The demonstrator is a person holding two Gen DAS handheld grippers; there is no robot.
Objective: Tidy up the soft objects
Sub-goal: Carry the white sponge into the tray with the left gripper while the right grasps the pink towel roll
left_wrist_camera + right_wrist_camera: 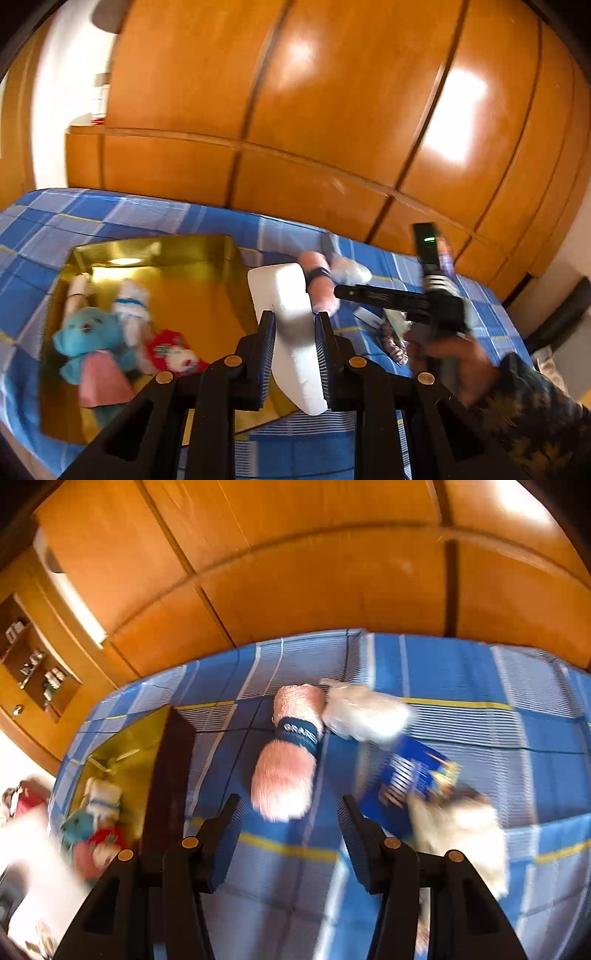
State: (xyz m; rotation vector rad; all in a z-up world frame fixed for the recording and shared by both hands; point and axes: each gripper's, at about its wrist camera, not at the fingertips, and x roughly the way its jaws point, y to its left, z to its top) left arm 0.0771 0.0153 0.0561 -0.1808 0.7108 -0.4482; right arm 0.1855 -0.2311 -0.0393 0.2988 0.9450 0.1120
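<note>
My left gripper (295,321) is shut on a white foam-like pad (280,288), held above the right edge of a gold box (155,254). In the box lie a blue plush (85,332), a red plush (170,350) and a white striped roll (131,302). My right gripper (290,808) is open and empty, just above the near end of a pink rolled towel (291,753) with a dark band. The left wrist view shows the right gripper (341,292) from the side, held by a hand in a patterned sleeve (535,402).
Everything lies on a bed with a blue checked sheet (480,672). Near the towel are a clear bag with something white (365,712), a blue packet (406,775) and a white fluffy item (461,823). Wooden wardrobe doors (295,110) stand behind the bed.
</note>
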